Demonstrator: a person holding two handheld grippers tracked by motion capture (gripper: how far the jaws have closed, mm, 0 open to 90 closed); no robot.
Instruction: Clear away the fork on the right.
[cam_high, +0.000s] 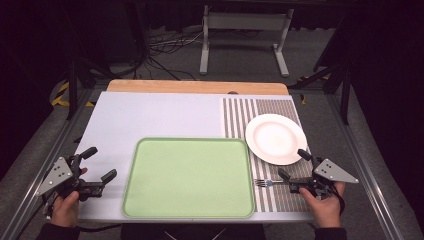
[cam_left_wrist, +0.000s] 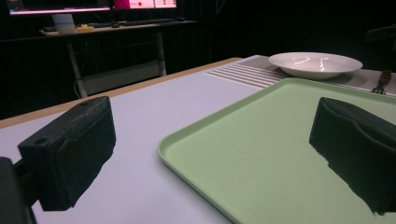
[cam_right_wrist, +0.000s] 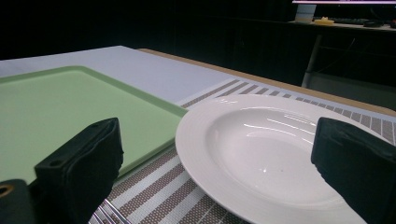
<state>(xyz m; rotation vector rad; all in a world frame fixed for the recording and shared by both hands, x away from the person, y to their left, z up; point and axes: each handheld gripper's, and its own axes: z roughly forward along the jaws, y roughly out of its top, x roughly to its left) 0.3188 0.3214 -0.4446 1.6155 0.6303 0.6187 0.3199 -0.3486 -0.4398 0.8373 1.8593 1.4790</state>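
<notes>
A pale green tray (cam_high: 189, 177) lies empty at the table's front centre. To its right a white plate (cam_high: 276, 138) rests on a grey striped placemat (cam_high: 240, 115), and a fork (cam_high: 267, 183) lies on the mat in front of the plate, tines toward the tray. My left gripper (cam_high: 99, 164) is held open just left of the tray, nothing between its jaws. My right gripper (cam_high: 294, 164) is open near the plate's front rim, above the fork's handle end. In the right gripper view the plate (cam_right_wrist: 271, 144) sits between the jaws. The left gripper view looks across the tray (cam_left_wrist: 261, 154).
A white cover (cam_high: 150, 115) spreads over the table, with a wooden edge (cam_high: 197, 86) at the back. Metal rails (cam_high: 367, 165) run along both sides. Cables and a white stand (cam_high: 245, 30) are on the floor beyond the table.
</notes>
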